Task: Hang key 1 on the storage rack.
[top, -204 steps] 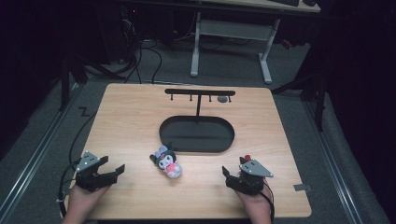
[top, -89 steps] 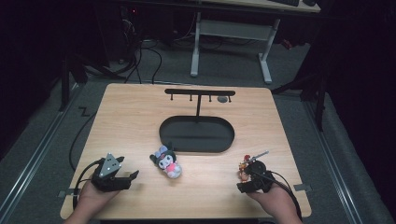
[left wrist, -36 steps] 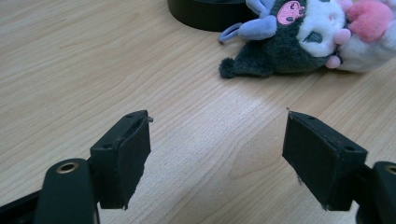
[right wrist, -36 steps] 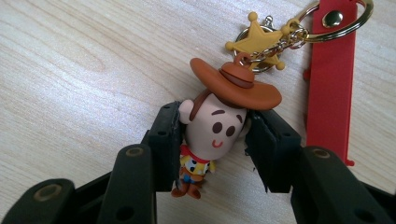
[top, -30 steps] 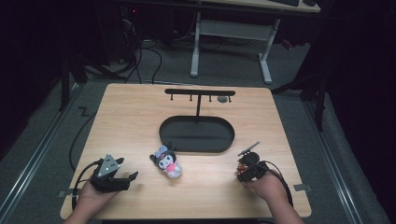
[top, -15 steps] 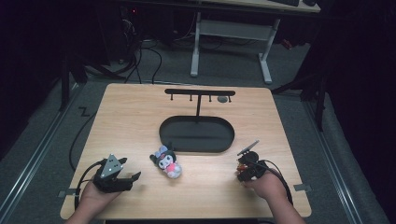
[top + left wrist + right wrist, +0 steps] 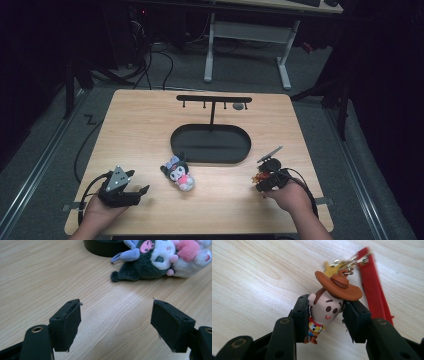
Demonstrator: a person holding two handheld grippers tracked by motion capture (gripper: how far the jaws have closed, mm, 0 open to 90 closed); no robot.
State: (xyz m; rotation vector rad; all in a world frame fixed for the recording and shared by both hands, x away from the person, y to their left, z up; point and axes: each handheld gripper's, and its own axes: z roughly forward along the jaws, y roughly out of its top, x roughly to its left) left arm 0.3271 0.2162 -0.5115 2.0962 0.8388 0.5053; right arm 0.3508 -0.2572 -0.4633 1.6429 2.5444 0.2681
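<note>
One wooden table (image 7: 150,130) takes the middle of the high view, with dark grey floor around it, cables at the upper left and a white-legged desk (image 7: 250,35) at the top. A black oval tray (image 7: 210,157) sits just above the table's centre and looks empty; from its far rim rises a thin black rack (image 7: 213,100) with small pegs. Below the tray's left end lies a plush toy (image 7: 177,172), dark-headed with pink and white. At the lower left of the high view the left gripper (image 7: 132,192) rests with its claw spread wide and nothing between the pads; in the left gripper view the plush (image 7: 160,257) lies beyond them, well apart. At the lower right, near the table's right edge, the right gripper (image 7: 325,312) pinches a cowboy keychain figure (image 7: 328,305) by the head, its chain and a red strap (image 7: 373,290) trailing on the wood. Bare wood lies open between plush and right hand, and along the table's left half.
</note>
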